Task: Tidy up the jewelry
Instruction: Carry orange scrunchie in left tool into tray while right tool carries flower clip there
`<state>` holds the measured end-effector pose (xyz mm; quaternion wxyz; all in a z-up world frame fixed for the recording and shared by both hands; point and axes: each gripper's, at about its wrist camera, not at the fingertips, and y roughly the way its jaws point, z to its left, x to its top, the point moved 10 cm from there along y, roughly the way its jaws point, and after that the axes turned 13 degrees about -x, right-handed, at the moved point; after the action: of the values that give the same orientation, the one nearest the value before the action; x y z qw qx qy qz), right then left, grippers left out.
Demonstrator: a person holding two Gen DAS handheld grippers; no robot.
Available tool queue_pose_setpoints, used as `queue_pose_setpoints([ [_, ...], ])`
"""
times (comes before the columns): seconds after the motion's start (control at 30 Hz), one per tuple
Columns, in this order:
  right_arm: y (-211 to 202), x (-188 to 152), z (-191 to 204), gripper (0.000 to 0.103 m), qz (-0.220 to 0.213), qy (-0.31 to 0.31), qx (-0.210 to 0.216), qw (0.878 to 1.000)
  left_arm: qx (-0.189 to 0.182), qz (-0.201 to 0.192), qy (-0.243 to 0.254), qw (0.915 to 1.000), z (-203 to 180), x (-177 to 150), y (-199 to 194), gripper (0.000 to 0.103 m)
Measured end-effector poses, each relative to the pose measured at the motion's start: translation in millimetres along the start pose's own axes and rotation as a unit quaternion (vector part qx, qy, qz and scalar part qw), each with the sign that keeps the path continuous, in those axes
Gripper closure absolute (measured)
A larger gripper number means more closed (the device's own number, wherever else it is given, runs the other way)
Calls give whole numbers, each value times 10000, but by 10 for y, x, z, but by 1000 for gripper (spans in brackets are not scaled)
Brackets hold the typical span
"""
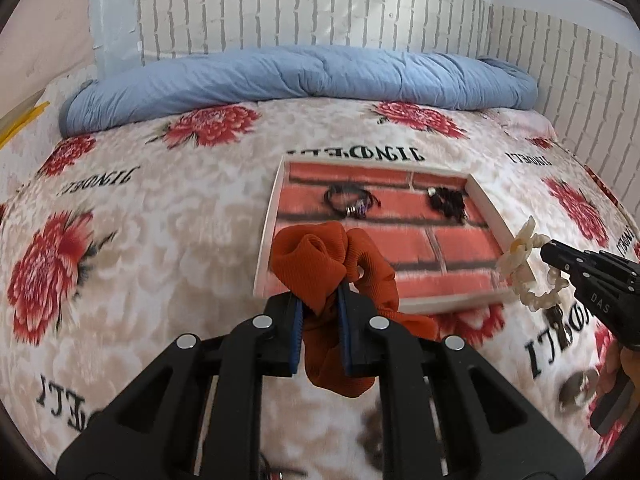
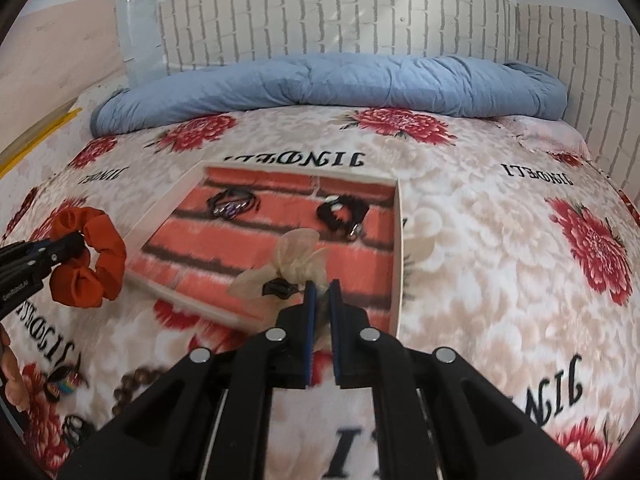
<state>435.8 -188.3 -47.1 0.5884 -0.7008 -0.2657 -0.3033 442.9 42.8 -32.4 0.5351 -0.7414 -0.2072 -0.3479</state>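
Observation:
My left gripper (image 1: 320,300) is shut on an orange fabric scrunchie (image 1: 320,264), held above the near left corner of a white-rimmed tray (image 1: 494,210) with a red brick-pattern floor. It also shows in the right wrist view (image 2: 100,256). My right gripper (image 2: 322,292) is shut on a cream shell-and-flower bracelet (image 2: 288,268), held over the tray's near edge (image 2: 208,304); it shows in the left wrist view (image 1: 524,264). In the tray lie a black cord bracelet (image 1: 348,200) and a black beaded piece (image 1: 446,202).
The tray sits on a bed with a floral blanket (image 1: 160,240). A rolled blue duvet (image 1: 300,80) lies at the far end by the brick-pattern wall. Brown wooden beads (image 2: 136,384) and small dark pieces (image 2: 64,388) lie on the blanket at near left.

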Motion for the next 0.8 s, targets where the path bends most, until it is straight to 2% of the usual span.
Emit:
queue_pose_setpoints([
  [0.43, 838, 250, -65, 96, 383, 317, -212, 9985, 44, 202, 24, 9998, 153, 427, 794, 90],
  [0.8, 1330, 273, -62, 96, 616, 430, -396, 9964, 17, 614, -104, 9981, 248, 360, 1382, 90],
])
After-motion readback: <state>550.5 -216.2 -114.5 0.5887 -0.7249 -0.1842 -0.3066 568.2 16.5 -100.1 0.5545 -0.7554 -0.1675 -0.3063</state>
